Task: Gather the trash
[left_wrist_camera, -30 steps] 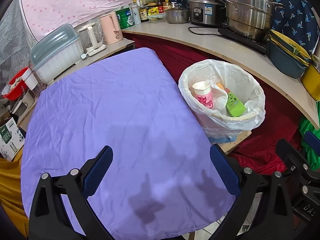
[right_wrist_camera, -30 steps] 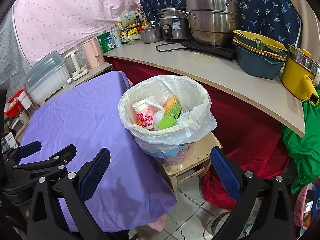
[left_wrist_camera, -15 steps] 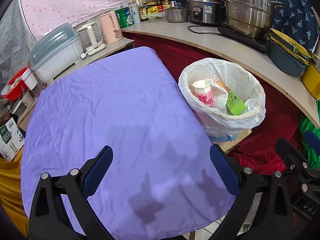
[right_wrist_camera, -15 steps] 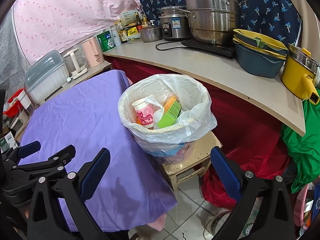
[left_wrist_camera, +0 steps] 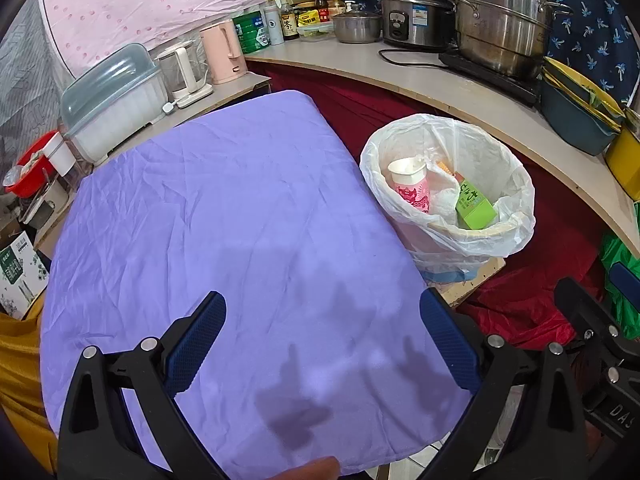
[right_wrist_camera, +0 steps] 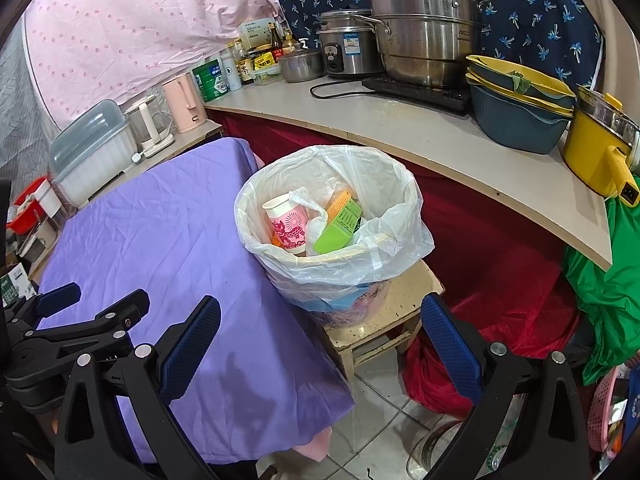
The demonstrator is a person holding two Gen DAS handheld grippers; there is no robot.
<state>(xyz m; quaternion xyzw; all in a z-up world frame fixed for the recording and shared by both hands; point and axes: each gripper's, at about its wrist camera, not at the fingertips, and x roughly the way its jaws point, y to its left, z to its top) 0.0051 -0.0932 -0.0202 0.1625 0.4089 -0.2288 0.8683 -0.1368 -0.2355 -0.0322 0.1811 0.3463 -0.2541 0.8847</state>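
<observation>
Your left gripper [left_wrist_camera: 322, 344] hangs over the wrinkled purple tablecloth [left_wrist_camera: 224, 216] with its blue-padded fingers spread wide and nothing between them. Your right gripper [right_wrist_camera: 320, 344] is likewise spread and empty, above the table's edge and the small cream wooden stool [right_wrist_camera: 384, 320]. On that stool stands the white-bag-lined trash bin [right_wrist_camera: 400, 240], just beside the table, holding a pink-patterned paper cup [right_wrist_camera: 289, 226] and a green carton [right_wrist_camera: 338, 230].

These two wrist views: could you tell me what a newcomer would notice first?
The bare purple tablecloth fills the left. Beside its right edge, a white-lined bin on a small stool holds a pink paper cup and a green carton. Steel pots crowd the counter behind.
</observation>
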